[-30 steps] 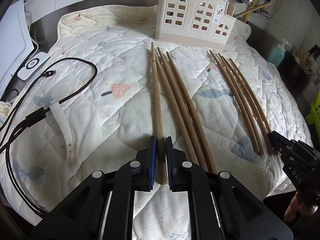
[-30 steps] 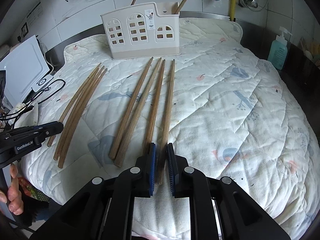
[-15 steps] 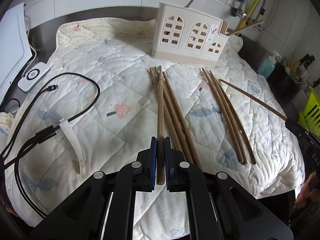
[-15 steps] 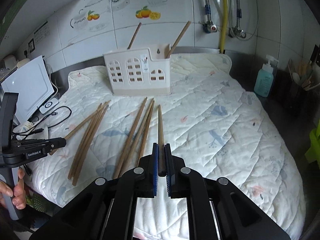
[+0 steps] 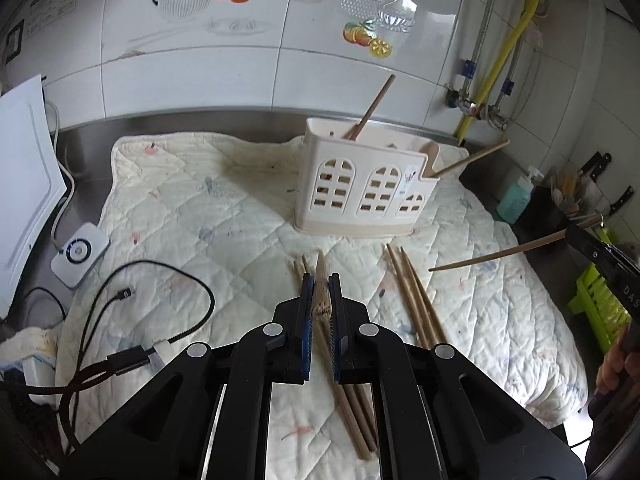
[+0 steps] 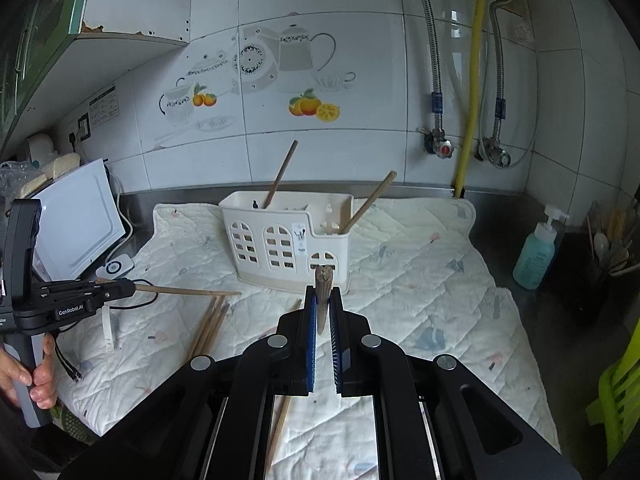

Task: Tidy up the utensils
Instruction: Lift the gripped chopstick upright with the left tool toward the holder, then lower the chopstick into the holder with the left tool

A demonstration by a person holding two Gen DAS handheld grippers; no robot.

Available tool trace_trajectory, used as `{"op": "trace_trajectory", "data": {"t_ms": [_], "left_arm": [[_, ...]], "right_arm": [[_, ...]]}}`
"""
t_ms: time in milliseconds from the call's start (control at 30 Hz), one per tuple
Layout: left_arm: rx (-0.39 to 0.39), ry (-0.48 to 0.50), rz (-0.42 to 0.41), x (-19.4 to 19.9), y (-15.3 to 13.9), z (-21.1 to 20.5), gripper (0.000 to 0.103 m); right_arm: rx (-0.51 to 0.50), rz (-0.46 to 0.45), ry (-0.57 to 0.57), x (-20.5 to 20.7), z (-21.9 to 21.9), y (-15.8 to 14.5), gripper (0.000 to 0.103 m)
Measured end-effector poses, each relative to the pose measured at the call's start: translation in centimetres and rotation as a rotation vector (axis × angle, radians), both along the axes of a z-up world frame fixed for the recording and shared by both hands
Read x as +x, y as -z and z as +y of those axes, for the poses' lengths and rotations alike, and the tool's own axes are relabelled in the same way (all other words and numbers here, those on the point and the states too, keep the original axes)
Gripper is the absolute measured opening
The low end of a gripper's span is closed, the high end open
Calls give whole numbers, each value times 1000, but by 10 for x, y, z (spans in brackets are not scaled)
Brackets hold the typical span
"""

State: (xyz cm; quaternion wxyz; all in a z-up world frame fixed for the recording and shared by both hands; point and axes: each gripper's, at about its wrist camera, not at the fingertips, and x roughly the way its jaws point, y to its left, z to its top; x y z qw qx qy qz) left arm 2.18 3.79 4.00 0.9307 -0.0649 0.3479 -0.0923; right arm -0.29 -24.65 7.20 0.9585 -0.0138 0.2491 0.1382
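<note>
My left gripper (image 5: 320,280) is shut on one wooden chopstick (image 5: 321,304), which points away from the camera and hangs above the quilt. My right gripper (image 6: 322,292) is shut on another chopstick (image 6: 323,278), seen end-on in front of the cream utensil holder (image 6: 288,240). Two chopsticks stand tilted in the holder (image 5: 360,196). In the left wrist view the right gripper (image 5: 574,234) carries its chopstick (image 5: 500,256) in the air. In the right wrist view the left gripper (image 6: 128,288) carries its own chopstick (image 6: 188,291). Loose chopsticks (image 5: 416,304) lie on the quilt (image 5: 208,216).
Black cables (image 5: 120,320) and a white puck (image 5: 80,250) lie at the quilt's left edge, beside a white board (image 5: 24,184). A blue soap bottle (image 6: 534,256) stands on the steel counter at the right. A green rack (image 6: 616,392) is at the lower right. Tiled wall behind.
Both grippers closed on a chopstick and lifted it off the quilt. Both cameras have risen and tilted up, so the wall now shows.
</note>
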Motion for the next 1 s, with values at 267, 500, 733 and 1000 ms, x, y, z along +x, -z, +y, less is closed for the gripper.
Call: {"op": "trace_trajectory", "data": {"t_ms": [267, 500, 733, 1000], "left_arm": [[59, 42, -84, 36, -60, -11, 6], [78, 58, -182, 54, -113, -22, 6], [66, -1, -336, 73, -171, -25, 6], [73, -50, -388, 113, -186, -35, 6]], "right_arm": [[-7, -69, -54, 24, 7, -58, 7], [-49, -109, -56, 39, 11, -92, 7], [-41, -66, -36, 71, 10, -92, 7], [-58, -53, -25, 95, 12, -90, 7]]}}
